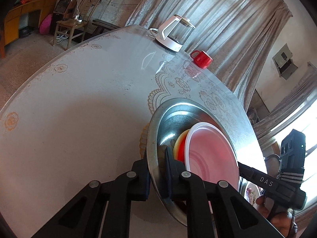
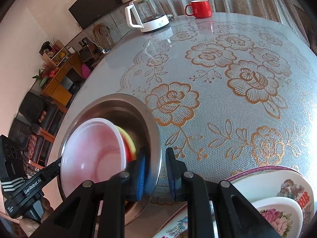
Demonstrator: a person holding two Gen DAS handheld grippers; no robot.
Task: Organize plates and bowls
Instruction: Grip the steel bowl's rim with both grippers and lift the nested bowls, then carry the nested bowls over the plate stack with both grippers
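Both grippers clamp the steel basin's rim: the left gripper [image 1: 157, 175] on one side, the right gripper [image 2: 156, 175] opposite. This steel basin [image 1: 176, 115], holding a pink plastic bowl [image 1: 212, 150] over a yellow-red dish [image 1: 178, 144], sits near the table's [image 1: 79, 103] front edge, beside floral plates [image 2: 277, 208]. Step in hand: seizing the basin; next, I judge, a level two-handed lift.
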